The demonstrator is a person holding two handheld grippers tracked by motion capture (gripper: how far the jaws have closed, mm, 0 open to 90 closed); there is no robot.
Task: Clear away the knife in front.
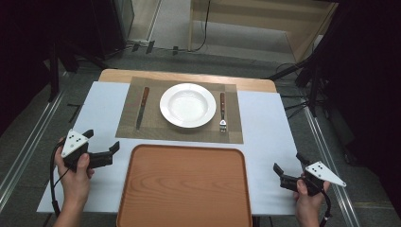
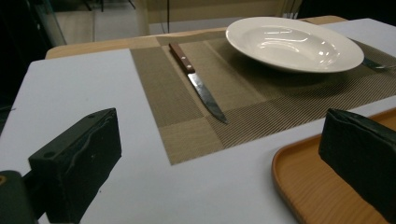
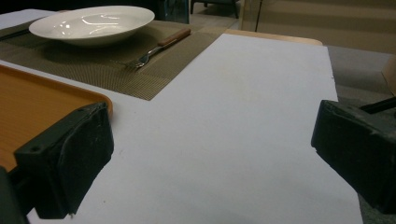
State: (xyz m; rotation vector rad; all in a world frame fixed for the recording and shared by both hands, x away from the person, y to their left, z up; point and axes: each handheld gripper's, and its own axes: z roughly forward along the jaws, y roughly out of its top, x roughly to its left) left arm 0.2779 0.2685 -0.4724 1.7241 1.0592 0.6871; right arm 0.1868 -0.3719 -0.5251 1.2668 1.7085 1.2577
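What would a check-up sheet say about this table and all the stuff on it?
Surface: white table with a woven placemat at the far middle.
Job's things: white plate centred on the placemat; knife to its left, fork to its right; wooden tray at the near edge, nothing on it.
Clutter: nothing seen.
Grippers: left hand-held gripper and right hand-held gripper both open, holding nothing, beside the tray.
Cables: black cable trails from the left hand-held gripper; another cable lies on the floor beyond.
Surroundings: dark stands and floor rails at both sides.
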